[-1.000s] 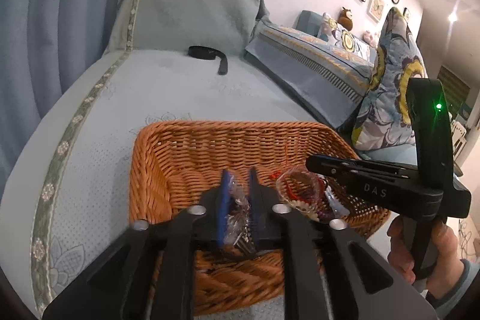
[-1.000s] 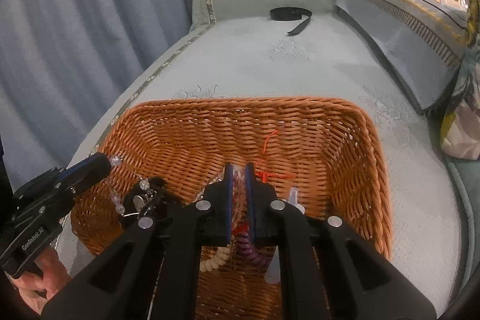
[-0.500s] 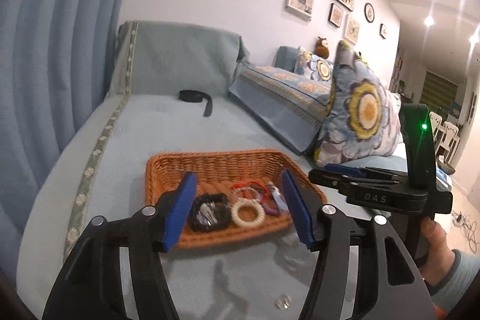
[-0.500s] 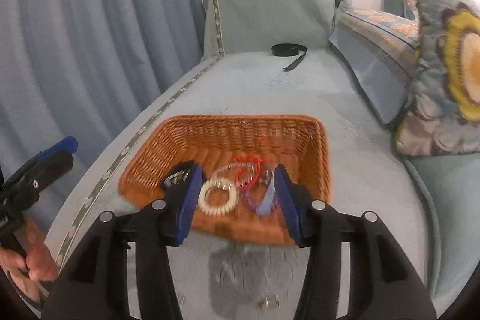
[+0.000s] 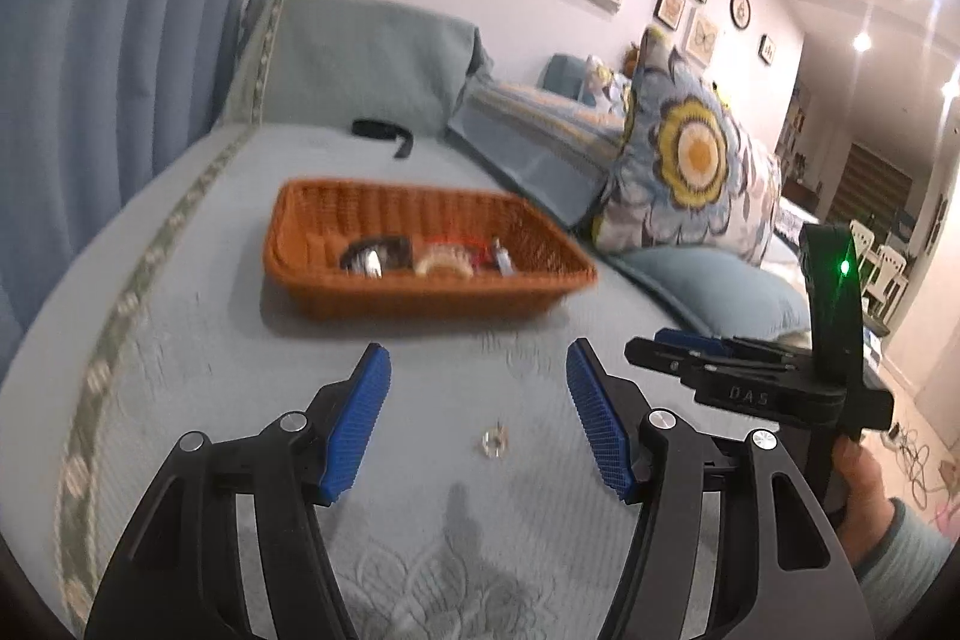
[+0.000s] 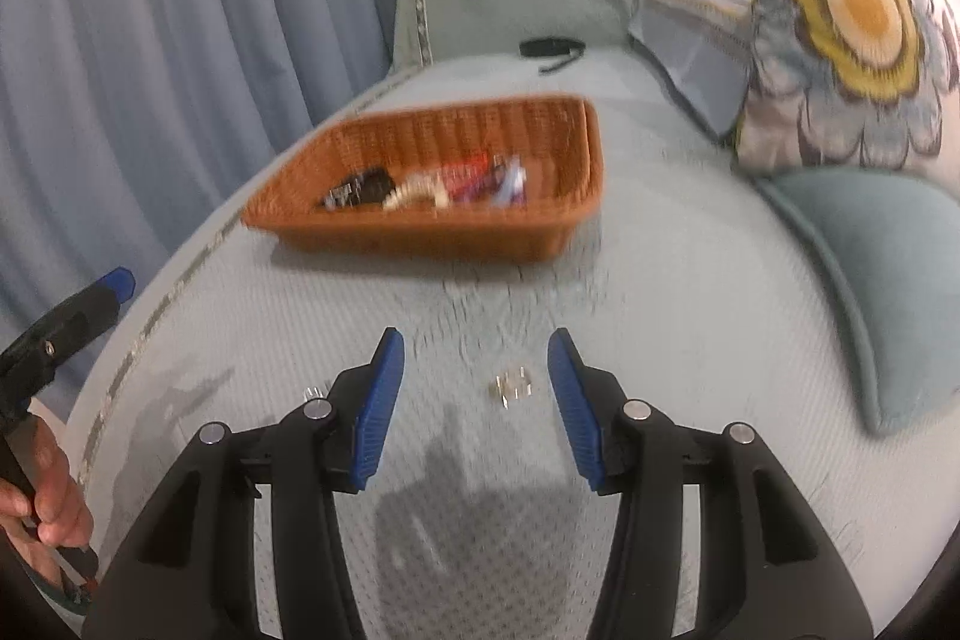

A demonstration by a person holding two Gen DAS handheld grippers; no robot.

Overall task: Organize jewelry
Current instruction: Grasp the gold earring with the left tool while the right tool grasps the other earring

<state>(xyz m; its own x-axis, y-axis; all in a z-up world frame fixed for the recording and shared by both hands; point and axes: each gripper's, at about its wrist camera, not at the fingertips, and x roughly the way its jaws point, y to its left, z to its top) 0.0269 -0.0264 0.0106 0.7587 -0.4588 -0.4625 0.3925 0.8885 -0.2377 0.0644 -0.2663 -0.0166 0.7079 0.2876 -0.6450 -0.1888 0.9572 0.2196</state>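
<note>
From my left wrist feed the wicker basket (image 5: 420, 250) is smeared by motion, and I can't make out the jewelry inside beyond a dark shape, a pale ring and something red. The right wrist feed blurs the same basket (image 6: 432, 196) even more. A small metallic piece (image 5: 495, 443) on the bedspread (image 5: 180, 340) is too tiny for me to identify. Another glinting item (image 6: 513, 388) is doubled by blur; I can't tell if it's 1 piece or several. The right gripper (image 5: 672, 355) appears side-on, so its fingers overlap and I can't read their spacing there.
</note>
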